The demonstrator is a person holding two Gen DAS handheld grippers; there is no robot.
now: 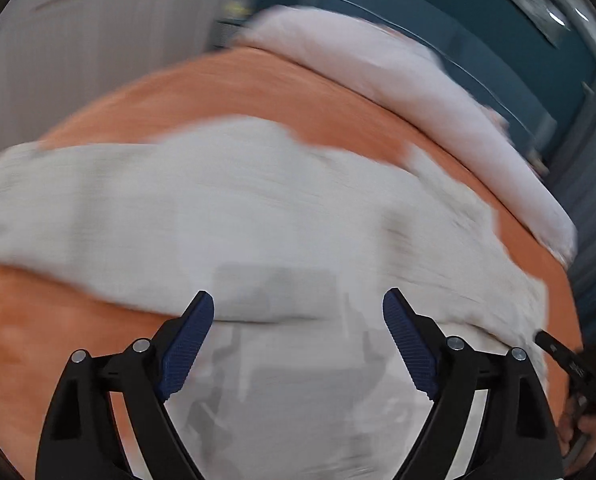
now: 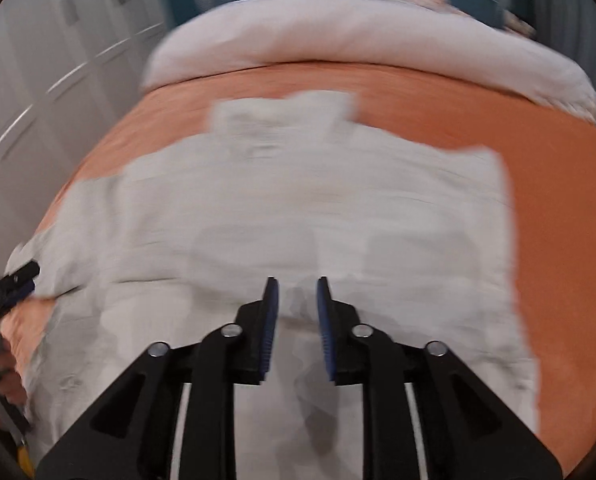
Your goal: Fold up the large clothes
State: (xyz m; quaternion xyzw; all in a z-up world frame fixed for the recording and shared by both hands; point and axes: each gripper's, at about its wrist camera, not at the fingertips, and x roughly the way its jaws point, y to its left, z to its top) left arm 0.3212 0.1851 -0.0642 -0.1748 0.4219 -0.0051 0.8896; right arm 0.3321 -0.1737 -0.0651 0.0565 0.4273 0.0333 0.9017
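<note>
Left gripper point(image 1: 298, 304), jaws spread wide, hovers over a pale garment point(image 1: 226, 208) spread across an orange-sheeted bed point(image 1: 218, 88).

A big pale grey shirt point(image 2: 298, 208) lies spread out flat on the orange bed point(image 2: 557, 168). Its collar points to the far edge. The cloth looks wrinkly and blurry.

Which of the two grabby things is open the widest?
The left hand-held gripper: its blue fingers stand far apart over the white garment. The right hand-held gripper shows only a narrow gap between its fingers.
</note>
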